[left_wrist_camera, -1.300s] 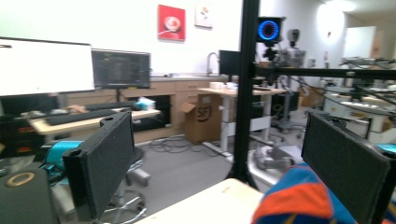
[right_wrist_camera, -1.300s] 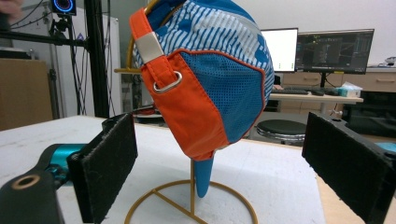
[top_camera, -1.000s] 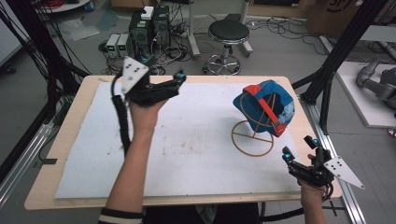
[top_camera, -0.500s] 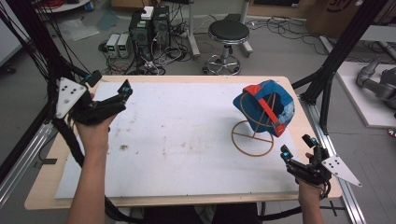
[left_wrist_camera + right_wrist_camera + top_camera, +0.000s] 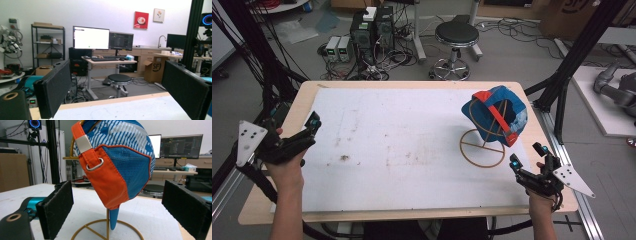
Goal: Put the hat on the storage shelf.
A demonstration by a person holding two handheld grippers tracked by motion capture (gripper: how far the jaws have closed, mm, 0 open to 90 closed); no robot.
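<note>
- Jaws of the left gripper (image 5: 309, 131) stand spread wide with nothing between them, held over the left edge of the desk (image 5: 402, 87).
- Jaws of the right gripper (image 5: 528, 159) are likewise spread and empty, near the desk's front right corner, pointing at the cap (image 5: 494, 114).
- Cap, blue and orange with a buckled strap, hangs tilted on a gold wire stand (image 5: 482, 148) at the right side of the white desk cover.
- Right gripper sits near the stand's ring base, not touching it.
</note>
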